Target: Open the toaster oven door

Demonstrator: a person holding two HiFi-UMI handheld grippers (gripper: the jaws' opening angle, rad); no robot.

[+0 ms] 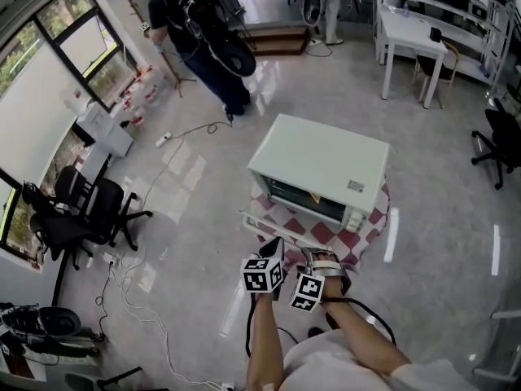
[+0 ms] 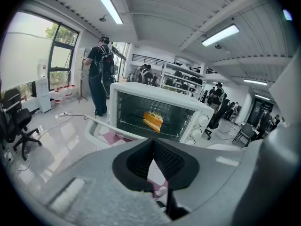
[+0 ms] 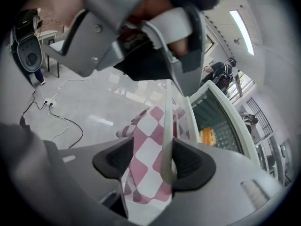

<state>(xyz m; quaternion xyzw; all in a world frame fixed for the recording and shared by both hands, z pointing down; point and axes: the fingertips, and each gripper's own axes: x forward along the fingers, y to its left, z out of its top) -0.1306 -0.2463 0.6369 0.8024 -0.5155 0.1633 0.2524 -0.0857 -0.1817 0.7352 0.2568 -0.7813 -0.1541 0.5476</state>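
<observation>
The white toaster oven [image 1: 319, 163] stands on a red-and-white checked cloth [image 1: 326, 236]. Its door [image 1: 262, 221] hangs down open, and the left gripper view shows the oven [image 2: 197, 113] with orange food [image 2: 153, 120] on the rack. My right gripper [image 3: 151, 161] is open. The door's pale handle bar [image 3: 167, 126] runs between its jaws, close against the right pad [image 3: 190, 161] and well apart from the left one. My left gripper [image 2: 153, 140] is shut on nothing and points at the oven from in front. In the head view both grippers, left [image 1: 274, 244] and right [image 1: 321, 259], hover at the door's near edge.
A person with a backpack [image 1: 203, 31] stands on the floor beyond the oven. Black office chairs [image 1: 81, 210] and loose cables [image 1: 122, 292] lie to the left. A white desk [image 1: 411, 39] and shelving stand at the far right.
</observation>
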